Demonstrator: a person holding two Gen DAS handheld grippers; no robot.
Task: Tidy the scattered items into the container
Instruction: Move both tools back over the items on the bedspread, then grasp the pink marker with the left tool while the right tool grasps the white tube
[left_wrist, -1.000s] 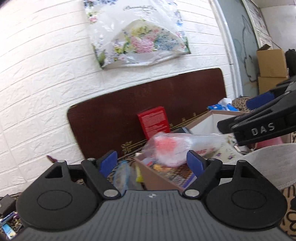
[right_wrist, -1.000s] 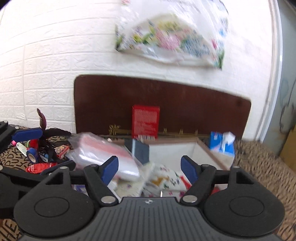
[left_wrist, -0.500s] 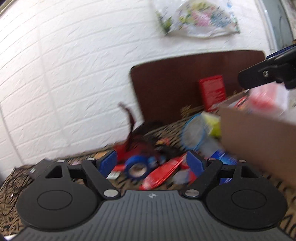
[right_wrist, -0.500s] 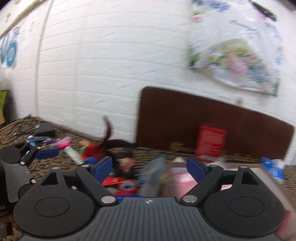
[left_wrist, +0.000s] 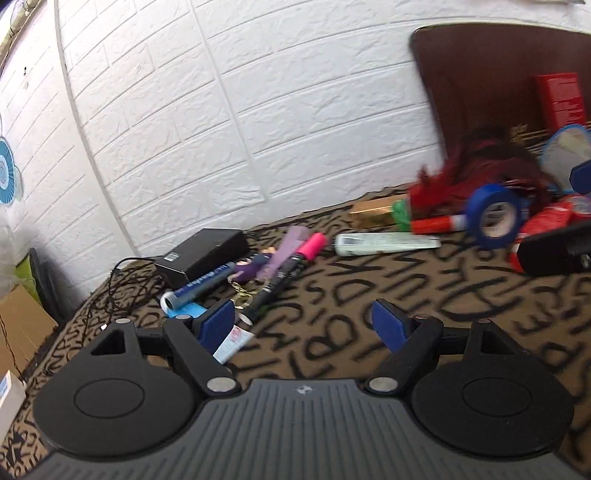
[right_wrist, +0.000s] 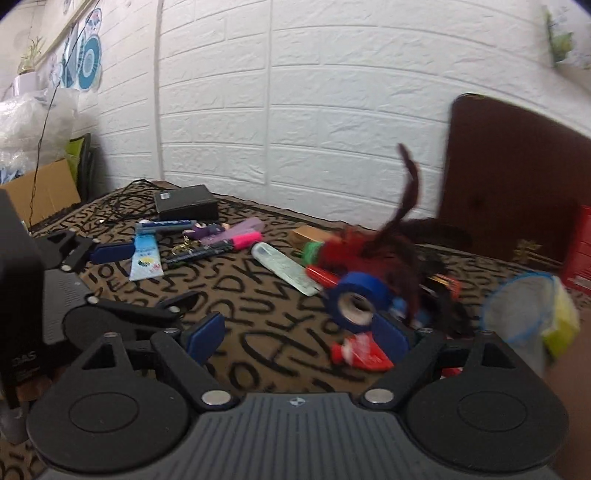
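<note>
My left hand-held gripper (left_wrist: 304, 325) is sitting spread wide, nothing between the pads, hovering over the letter-print table (left_wrist: 369, 295). My right hand-held gripper (right_wrist: 297, 334) is also spread and empty; a blue tape roll (right_wrist: 356, 302) is lying just past its right pad, not gripped.

Scattered items are all lying on the table. Just ahead of the left gripper: a black pen (left_wrist: 273, 288), a pink highlighter (left_wrist: 314, 245), a blue tube (left_wrist: 201, 284). Further out: a pale green tube (left_wrist: 384, 242), a gold box (left_wrist: 371, 216), and red feathers (left_wrist: 476, 173) piled by the tape. A black adapter box (left_wrist: 203, 253) with its cable is sitting near the white brick wall (left_wrist: 221, 110). A red packet (right_wrist: 360, 352) is lying under the right gripper's pad. Container isn't identifiable in either view; right edge is blurred.
</note>
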